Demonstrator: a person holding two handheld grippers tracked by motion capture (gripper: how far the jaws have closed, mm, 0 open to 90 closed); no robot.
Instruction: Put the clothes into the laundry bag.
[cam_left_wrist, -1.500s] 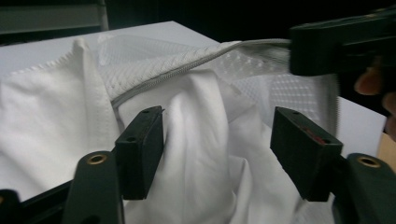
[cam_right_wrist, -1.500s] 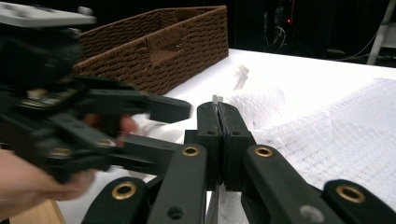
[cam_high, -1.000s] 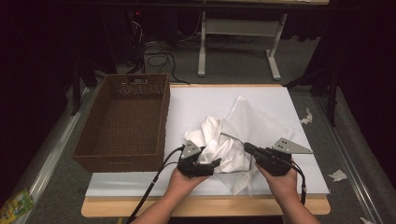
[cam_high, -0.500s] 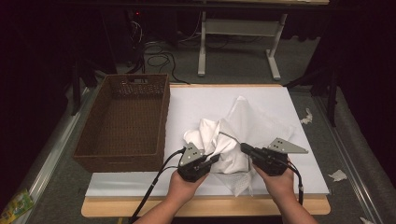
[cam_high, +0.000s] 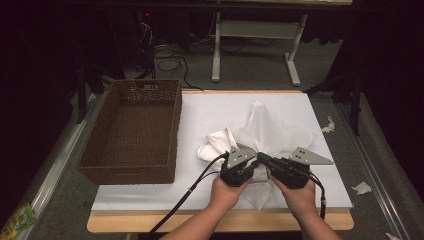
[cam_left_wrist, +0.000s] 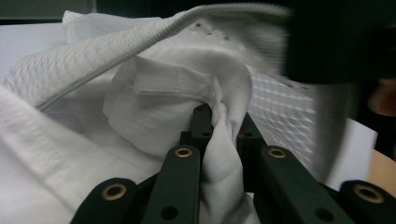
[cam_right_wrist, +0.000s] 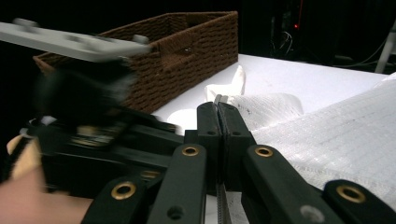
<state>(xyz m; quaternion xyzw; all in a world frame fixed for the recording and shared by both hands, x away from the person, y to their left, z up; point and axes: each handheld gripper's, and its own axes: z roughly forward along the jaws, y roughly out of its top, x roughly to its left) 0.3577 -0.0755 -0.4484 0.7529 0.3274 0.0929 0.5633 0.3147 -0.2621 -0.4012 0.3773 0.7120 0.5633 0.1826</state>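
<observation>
The white garment (cam_high: 260, 137) lies crumpled on the white table cover (cam_high: 210, 107), toward the near edge and right of the middle, with one pale point of fabric standing up toward the far side. In the left gripper view its cloth (cam_left_wrist: 154, 107) shows a diamond weave, a zipper running along one raised edge, and a smooth inner fold with a stitched hem.

My left gripper (cam_high: 252, 167) sits at the near edge of the heap; its jaws have just been closing, and a bunched fold of the smooth fabric is pinched between them, seen clearly in the left gripper view (cam_left_wrist: 219, 128). My right gripper (cam_high: 264, 161) is just beside it, almost touching, pointing left across the cloth. Its jaws (cam_right_wrist: 219, 109) are pressed together, and a thin edge with zipper teeth runs between them, so it clamps the garment's edge too.

My left hand (cam_high: 227, 192) and right hand (cam_high: 300, 197) come in from the near side of the table.

A brown woven basket (cam_high: 130, 170) stands on the left of the table, well apart from the garment. Beyond the table a white metal frame (cam_high: 255, 30) stands on the floor.
</observation>
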